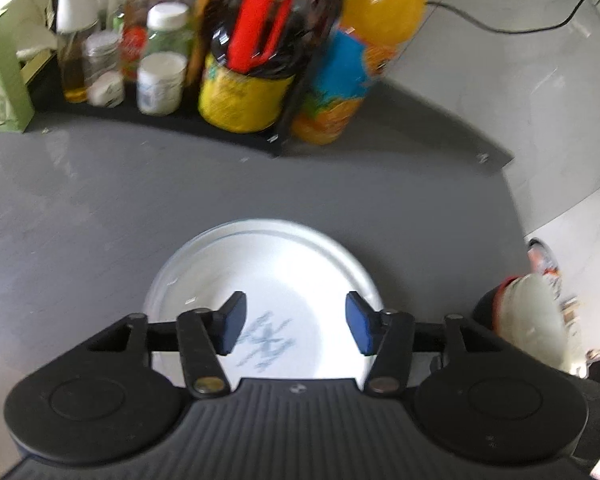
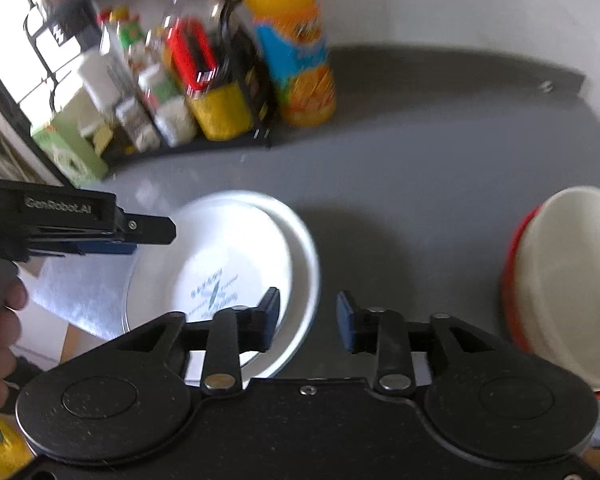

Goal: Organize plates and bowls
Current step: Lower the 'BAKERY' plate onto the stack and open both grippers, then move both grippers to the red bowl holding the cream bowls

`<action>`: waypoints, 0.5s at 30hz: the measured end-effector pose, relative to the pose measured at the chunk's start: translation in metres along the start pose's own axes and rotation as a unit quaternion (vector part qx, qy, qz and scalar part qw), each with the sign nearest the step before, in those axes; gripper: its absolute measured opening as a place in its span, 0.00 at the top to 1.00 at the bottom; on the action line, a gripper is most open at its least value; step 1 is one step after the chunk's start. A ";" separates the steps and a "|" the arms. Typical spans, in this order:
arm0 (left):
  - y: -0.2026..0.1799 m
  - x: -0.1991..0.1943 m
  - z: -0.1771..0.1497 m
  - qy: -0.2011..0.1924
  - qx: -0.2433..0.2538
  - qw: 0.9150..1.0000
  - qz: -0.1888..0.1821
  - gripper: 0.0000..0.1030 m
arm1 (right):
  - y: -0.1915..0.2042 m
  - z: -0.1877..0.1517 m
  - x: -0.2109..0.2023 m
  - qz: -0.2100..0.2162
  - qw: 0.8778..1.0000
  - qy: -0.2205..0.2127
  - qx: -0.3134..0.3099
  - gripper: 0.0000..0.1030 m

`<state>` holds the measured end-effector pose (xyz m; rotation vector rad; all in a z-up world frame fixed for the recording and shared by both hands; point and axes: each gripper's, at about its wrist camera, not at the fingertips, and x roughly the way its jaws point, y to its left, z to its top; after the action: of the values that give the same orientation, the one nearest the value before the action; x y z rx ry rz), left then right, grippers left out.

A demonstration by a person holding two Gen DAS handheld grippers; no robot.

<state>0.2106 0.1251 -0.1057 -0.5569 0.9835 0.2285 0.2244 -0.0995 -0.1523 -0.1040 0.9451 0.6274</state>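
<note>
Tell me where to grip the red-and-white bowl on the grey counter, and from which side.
Grip the bowl by its thin rim, probably at the near-left edge, one finger inside and one on the red outer wall. It sits open and upright with nothing seen inside, and its body looks too wide for the jaws. The right gripper is open just to its left, so coming down from above on that side is the shortest approach.

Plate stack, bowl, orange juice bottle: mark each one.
Plate stack (image 2: 236, 256): right wrist view, top plate's centre.
Bowl (image 2: 572, 280): right wrist view, white inside.
Orange juice bottle (image 1: 340, 80): left wrist view, its label.
</note>
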 end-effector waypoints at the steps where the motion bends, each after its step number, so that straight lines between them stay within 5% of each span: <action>1: -0.007 -0.002 0.002 -0.002 -0.001 1.000 -0.006 0.37 | -0.006 0.002 -0.007 -0.003 1.000 -0.007 0.005 0.62; 9: -0.073 0.006 0.008 -0.002 0.038 0.999 -0.035 0.24 | -0.074 0.014 -0.058 -0.039 0.996 -0.054 0.062 0.39; 15: -0.117 0.019 0.003 0.006 0.062 0.997 -0.041 0.23 | -0.117 0.015 -0.074 -0.062 0.992 -0.067 0.088 0.36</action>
<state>0.2735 0.0278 -0.0806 -0.4845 0.9774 0.0893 0.2673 -0.2245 -0.1068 0.0360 0.8525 0.4284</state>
